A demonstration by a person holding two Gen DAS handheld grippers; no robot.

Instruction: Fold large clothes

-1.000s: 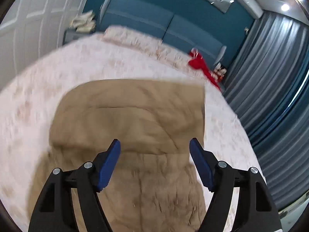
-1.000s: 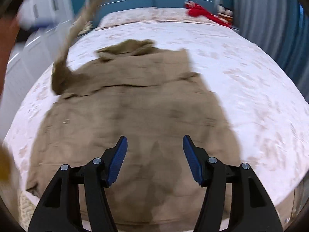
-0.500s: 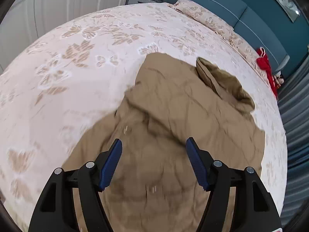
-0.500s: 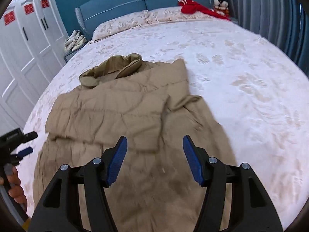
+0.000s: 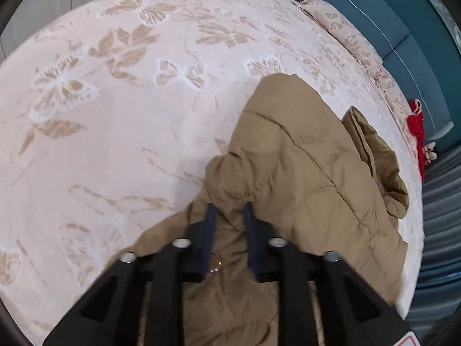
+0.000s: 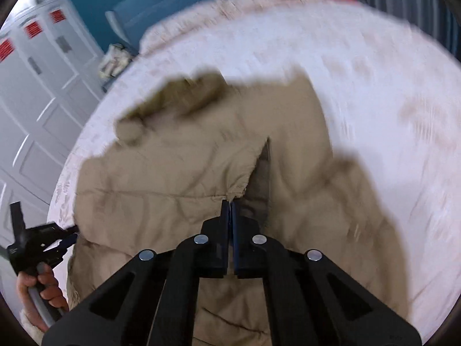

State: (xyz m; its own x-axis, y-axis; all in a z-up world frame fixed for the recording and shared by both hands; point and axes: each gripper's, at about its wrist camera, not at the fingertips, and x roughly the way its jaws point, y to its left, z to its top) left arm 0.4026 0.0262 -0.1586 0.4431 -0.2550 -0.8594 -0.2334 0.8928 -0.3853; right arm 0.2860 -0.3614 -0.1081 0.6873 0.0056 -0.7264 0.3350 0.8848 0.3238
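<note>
coat (image 5: 302, 178) lies spread on the bed (image 5: 115, 115). both grippers' jaws have just been closing: left gripper (image 5: 229, 210) now pinches its side edge, right gripper (image 6: 230, 201) a folded-over corner. probably ready for the next fold.

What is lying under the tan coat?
The tan coat lies on the floral bedspread, which shows around it. Whatever is beneath the coat itself is covered.

Tan coat (image 5: 302, 173), butterfly-patterned cream bedspread (image 5: 115, 101)
</note>
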